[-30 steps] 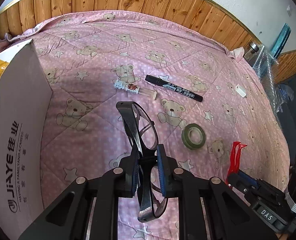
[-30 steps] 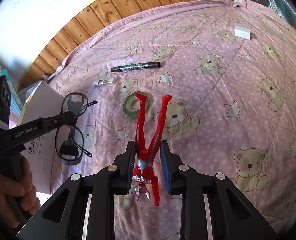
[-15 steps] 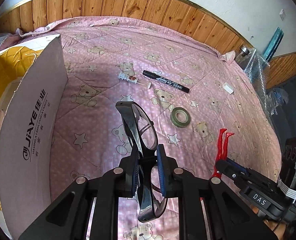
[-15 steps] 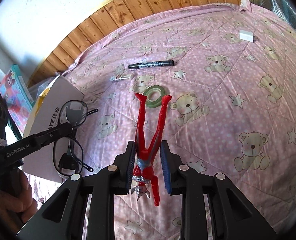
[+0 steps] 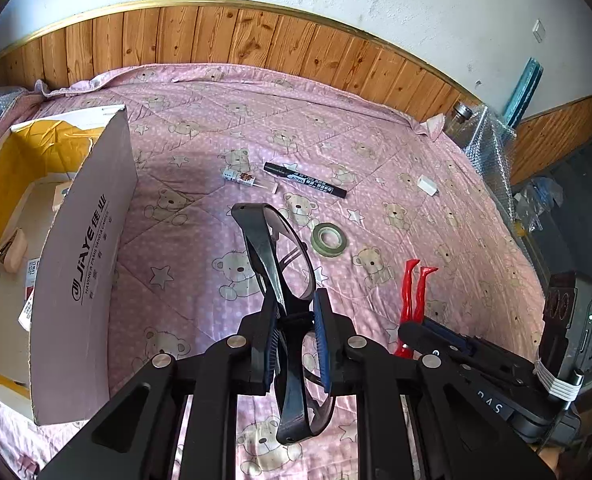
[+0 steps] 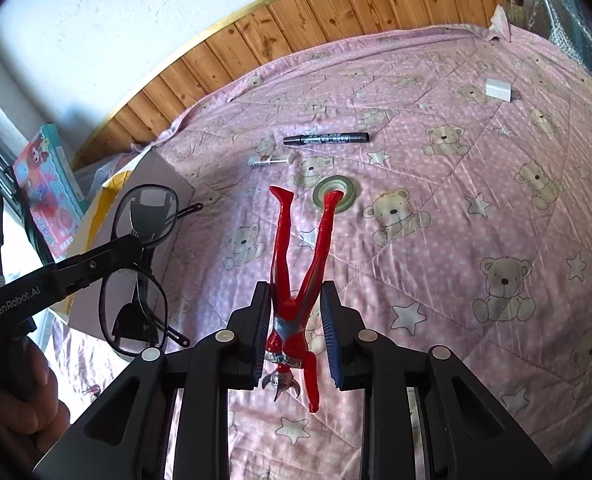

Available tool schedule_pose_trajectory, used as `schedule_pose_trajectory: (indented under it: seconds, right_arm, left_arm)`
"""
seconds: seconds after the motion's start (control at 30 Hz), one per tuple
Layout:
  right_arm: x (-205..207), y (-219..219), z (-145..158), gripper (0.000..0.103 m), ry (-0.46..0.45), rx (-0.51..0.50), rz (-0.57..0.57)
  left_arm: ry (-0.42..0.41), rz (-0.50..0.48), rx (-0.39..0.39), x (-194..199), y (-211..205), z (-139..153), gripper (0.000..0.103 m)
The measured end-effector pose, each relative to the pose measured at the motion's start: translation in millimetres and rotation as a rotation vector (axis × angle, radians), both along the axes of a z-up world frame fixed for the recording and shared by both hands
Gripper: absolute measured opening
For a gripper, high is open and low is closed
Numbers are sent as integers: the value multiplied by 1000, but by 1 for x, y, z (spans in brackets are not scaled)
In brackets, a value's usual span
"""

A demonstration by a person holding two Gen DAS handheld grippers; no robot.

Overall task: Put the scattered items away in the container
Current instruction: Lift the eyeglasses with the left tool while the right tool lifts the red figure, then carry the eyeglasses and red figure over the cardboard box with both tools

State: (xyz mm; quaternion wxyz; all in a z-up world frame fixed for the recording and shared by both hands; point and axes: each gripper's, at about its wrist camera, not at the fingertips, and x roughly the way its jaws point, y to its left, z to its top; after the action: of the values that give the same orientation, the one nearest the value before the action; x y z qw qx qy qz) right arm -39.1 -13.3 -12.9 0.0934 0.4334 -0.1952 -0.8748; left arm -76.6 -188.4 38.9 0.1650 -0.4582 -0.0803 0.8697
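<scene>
My left gripper (image 5: 294, 312) is shut on a pair of black-framed glasses (image 5: 274, 256), held upright above the pink bedspread; the right wrist view shows the same glasses (image 6: 140, 264) at its left. My right gripper (image 6: 296, 312) is shut on a red toy figure (image 6: 296, 280), head down, legs pointing forward. The open cardboard box (image 5: 84, 240) stands to the left of the glasses, with a few small items inside. On the bedspread lie a black marker (image 5: 303, 180), a small tube (image 5: 248, 178), a green tape roll (image 5: 328, 239) and a white eraser (image 5: 427, 185).
A wooden panelled wall (image 5: 216, 36) runs behind the bed. Bubble wrap and a jar (image 5: 461, 114) sit at the far right corner. A colourful box (image 6: 44, 184) stands beyond the bed's left edge. A hand (image 6: 24, 392) holds the left gripper's handle.
Both grippers have risen and pulled back, so more bed shows. The left one has swung toward the box, whose yellow inside now comes into view. Both holds are unchanged.
</scene>
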Motion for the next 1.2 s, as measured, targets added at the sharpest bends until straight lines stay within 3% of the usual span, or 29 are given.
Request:
schedule_pose_trajectory:
  seconds: [1.2]
  right_arm:
    - [12, -85, 74, 26, 141, 59, 166]
  left_arm:
    - [148, 91, 47, 42, -71, 68, 17]
